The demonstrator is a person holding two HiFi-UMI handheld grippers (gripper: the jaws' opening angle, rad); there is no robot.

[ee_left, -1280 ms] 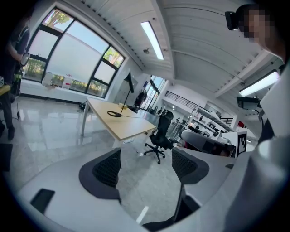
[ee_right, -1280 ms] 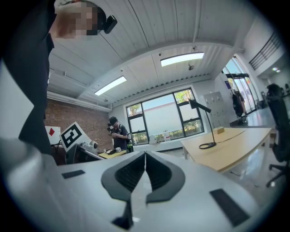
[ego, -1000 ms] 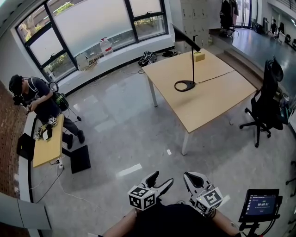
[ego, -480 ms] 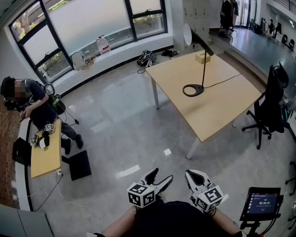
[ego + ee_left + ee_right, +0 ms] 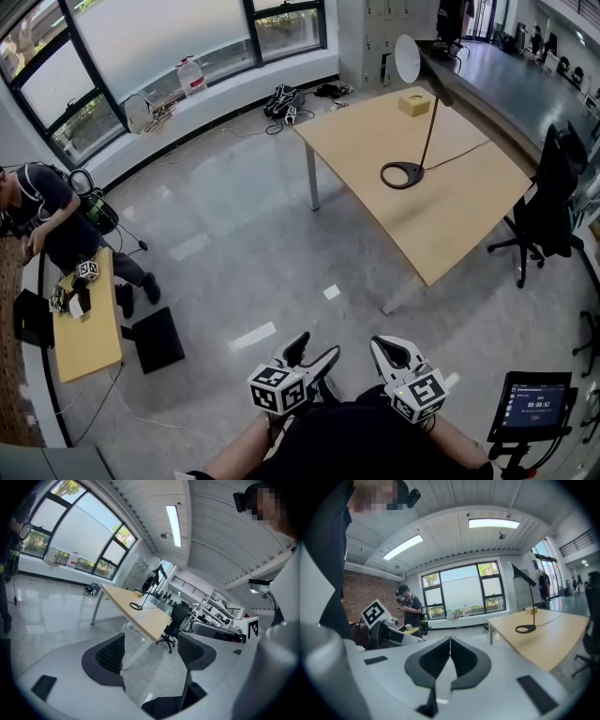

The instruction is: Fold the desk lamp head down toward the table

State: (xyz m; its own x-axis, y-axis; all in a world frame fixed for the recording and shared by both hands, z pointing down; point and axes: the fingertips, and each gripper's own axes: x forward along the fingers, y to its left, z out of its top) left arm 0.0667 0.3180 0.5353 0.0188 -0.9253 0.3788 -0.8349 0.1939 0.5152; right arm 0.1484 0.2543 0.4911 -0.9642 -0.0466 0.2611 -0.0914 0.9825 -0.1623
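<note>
A black desk lamp (image 5: 419,122) stands on the wooden table (image 5: 450,225) at the upper right of the head view, with a ring base (image 5: 402,174), a thin upright stem and a raised head (image 5: 409,58). It also shows far off in the left gripper view as the lamp (image 5: 143,597) and in the right gripper view as the lamp (image 5: 528,603). Both grippers are held close to my body, well short of the table. The left gripper (image 5: 313,354) is open and empty (image 5: 150,653). The right gripper (image 5: 386,352) is shut on nothing (image 5: 450,660).
A small yellow box (image 5: 414,103) sits on the table behind the lamp, and a cable (image 5: 469,150) runs from the base to the right. A black office chair (image 5: 548,211) stands right of the table. A person (image 5: 47,211) stands by a small desk (image 5: 84,319) at left. A tablet on a stand (image 5: 534,405) is at lower right.
The view has shifted as I move closer: the table and lamp slid right and slightly down in the frame. Both grippers keep their pose near my body.
</note>
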